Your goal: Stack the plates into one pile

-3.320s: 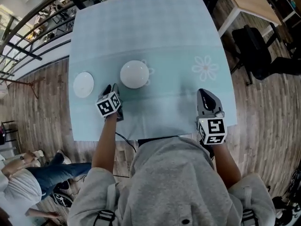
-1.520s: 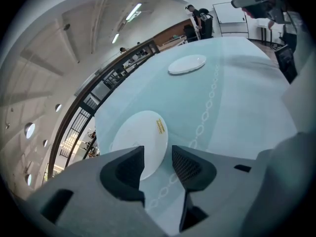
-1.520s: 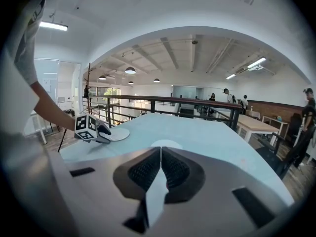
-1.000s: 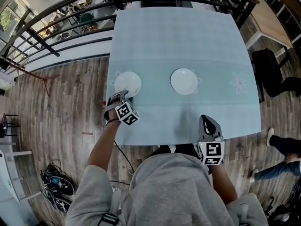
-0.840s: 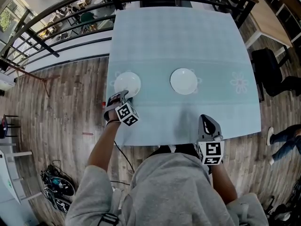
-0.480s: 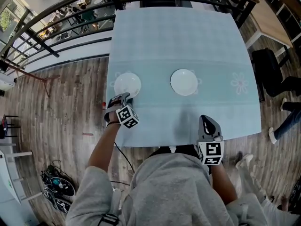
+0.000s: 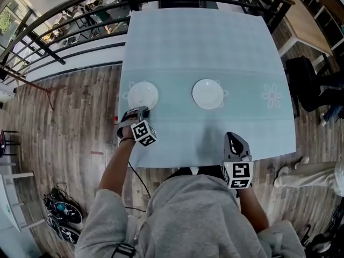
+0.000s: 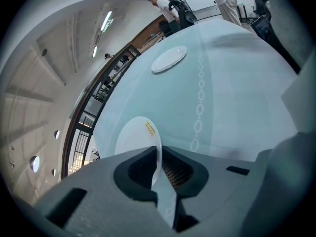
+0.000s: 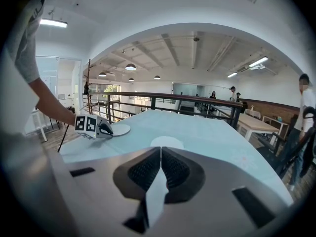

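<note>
The left gripper is at the near rim of the left plate, which lies flat close to the left edge of the table. In the left gripper view its jaws are closing with that rim between them, and the pads appear to bear on it already. The second plate rests at mid-table, well apart to the right. The right gripper hangs over the near table edge, jaws pressed together on nothing.

Assessment: the step in hand is securing the grasp before the lift. I should let the jaws settle fully, then raise the plate slowly and near level. A thin, smooth rim held at one point may pivot or slip. I judge a centred, low set-down on the second plate safest.
</note>
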`<state>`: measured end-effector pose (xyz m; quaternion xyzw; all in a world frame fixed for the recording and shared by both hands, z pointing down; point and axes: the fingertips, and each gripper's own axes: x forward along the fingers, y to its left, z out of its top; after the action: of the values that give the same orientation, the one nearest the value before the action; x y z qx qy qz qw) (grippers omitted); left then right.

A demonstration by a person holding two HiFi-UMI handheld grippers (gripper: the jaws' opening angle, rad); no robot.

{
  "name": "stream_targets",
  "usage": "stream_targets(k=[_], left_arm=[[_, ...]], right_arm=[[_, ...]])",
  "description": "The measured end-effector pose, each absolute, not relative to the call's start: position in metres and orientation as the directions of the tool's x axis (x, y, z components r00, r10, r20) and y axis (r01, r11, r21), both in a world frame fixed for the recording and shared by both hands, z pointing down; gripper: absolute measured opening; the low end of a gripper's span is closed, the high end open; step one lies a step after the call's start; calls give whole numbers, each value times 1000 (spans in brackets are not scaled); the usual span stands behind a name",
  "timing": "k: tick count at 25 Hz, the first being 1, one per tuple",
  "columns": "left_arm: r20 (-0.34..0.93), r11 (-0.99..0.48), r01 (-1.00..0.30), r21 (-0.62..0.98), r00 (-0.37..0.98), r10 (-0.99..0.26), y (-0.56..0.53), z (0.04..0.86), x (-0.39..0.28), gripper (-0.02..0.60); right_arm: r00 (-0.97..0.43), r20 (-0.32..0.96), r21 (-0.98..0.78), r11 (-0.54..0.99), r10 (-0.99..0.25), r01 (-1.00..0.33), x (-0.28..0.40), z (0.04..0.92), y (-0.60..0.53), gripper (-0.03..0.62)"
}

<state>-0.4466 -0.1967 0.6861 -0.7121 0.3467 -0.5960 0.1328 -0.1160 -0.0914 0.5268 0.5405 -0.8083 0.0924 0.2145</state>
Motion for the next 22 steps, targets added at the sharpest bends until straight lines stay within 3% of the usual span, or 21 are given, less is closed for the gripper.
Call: stream_targets(k=[5,13,22], left_arm=[[686,-621,-471,-626,46,-726,-209,646,-448,32],[607,-485,-569,-664,-31,-794,-212,598,-449,26],[580,-421,-599,-680,-88,-810,-203,579,-420,26]], right_arm=[[-346,435,70,414,-831,-907,-112,524,-100,27],[-400,406,50,457,-821,-888,-91,511,-107,26],[-414,393,40,466,-821,-884,-40,507,-112,26]])
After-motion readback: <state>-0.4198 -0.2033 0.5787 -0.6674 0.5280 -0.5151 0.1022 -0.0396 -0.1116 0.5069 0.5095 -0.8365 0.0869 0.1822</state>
